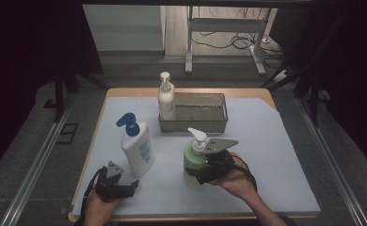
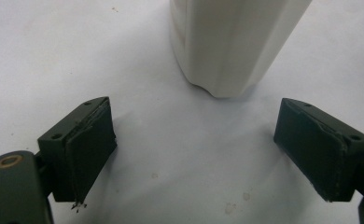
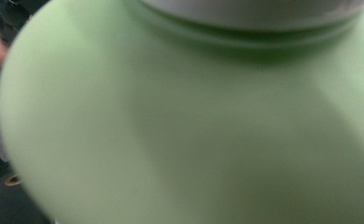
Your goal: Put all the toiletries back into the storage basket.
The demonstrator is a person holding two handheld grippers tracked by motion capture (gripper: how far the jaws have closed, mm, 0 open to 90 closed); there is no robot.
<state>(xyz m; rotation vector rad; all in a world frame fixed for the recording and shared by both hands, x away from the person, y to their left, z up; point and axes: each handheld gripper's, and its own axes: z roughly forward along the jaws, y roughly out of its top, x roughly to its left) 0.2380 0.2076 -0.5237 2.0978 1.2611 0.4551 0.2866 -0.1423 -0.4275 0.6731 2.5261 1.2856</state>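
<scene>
A green bottle with a white pump stands at the front middle of the white mat. My right gripper comes in from the right, and its jaws clasp the lower body. In the right gripper view the green bottle sits so close that it blurs and hides the jaws. To the left stands a white bottle with a blue pump. My left gripper rests just in front of it, open and holding nothing. In the left gripper view the white bottle's base lies just beyond the spread gripper.
A metal tray sits at the back middle of the mat, with a white pump bottle upright at its left end. The table's wooden front edge runs close under both hands. Dark frames and rails flank the table.
</scene>
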